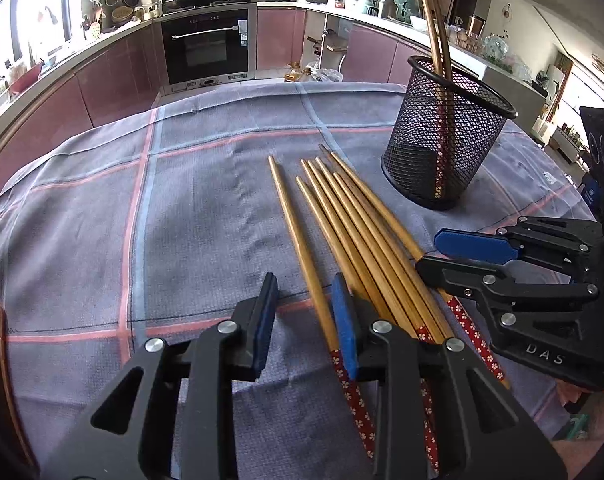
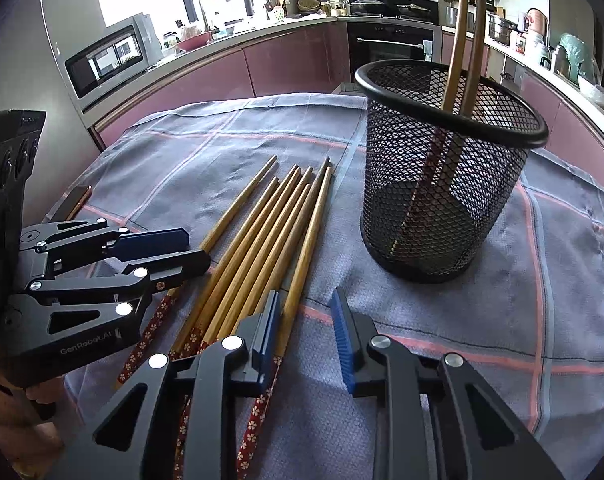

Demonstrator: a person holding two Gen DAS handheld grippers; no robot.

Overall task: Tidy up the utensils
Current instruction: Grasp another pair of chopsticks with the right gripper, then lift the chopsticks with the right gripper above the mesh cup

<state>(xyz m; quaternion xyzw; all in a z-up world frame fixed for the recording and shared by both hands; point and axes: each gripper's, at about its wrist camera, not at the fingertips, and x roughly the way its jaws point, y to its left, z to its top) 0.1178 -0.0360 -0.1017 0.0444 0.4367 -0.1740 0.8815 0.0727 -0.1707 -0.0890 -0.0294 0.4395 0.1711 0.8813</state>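
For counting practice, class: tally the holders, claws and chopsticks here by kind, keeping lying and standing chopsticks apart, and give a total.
Mesh holder: 1
Chopsticks standing in it: 2
Chopsticks lying flat: 8, though they overlap
Left claw and right claw: 2
Total: 13

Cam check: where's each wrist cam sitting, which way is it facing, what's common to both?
Left wrist: on the left gripper, looking down-forward over the chopsticks to the mesh cup; own fingers in the foreground, right gripper at right.
Right wrist: on the right gripper, same tilt, cup ahead; left gripper and a hand at left.
Shared: chopsticks, cup, checked cloth, oven.
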